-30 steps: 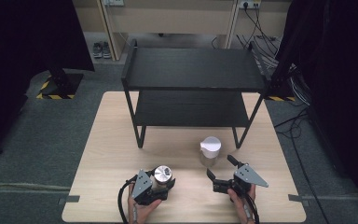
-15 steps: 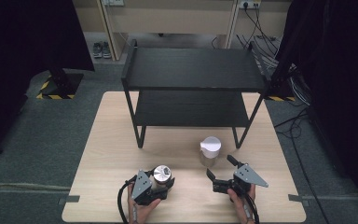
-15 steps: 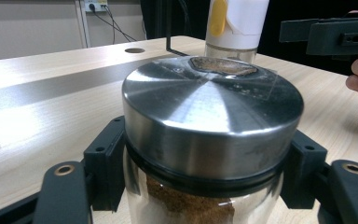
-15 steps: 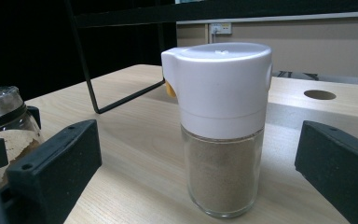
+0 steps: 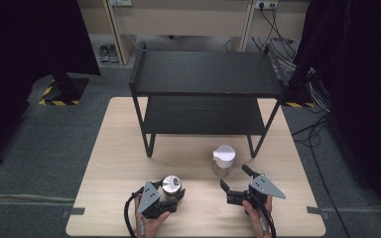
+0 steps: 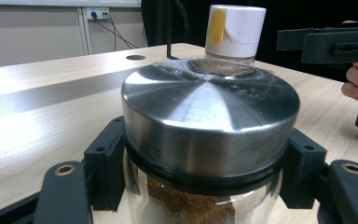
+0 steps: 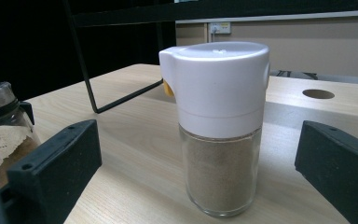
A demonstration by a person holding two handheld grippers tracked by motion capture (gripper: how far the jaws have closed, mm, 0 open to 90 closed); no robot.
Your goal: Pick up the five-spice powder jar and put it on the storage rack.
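A glass jar with a steel lid and brown powder inside stands near the table's front edge. My left gripper is shut on it, both black fingers pressing the glass just under the lid. A shaker with a white cap and a yellow tab, filled with greyish powder, stands upright to the right. My right gripper is open just short of the shaker, its fingers wide apart and not touching it.
A black two-tier metal rack stands across the far half of the wooden table, its legs close behind the shaker. A round hole is cut in the tabletop. Cables and a pair of shoes lie on the floor beyond.
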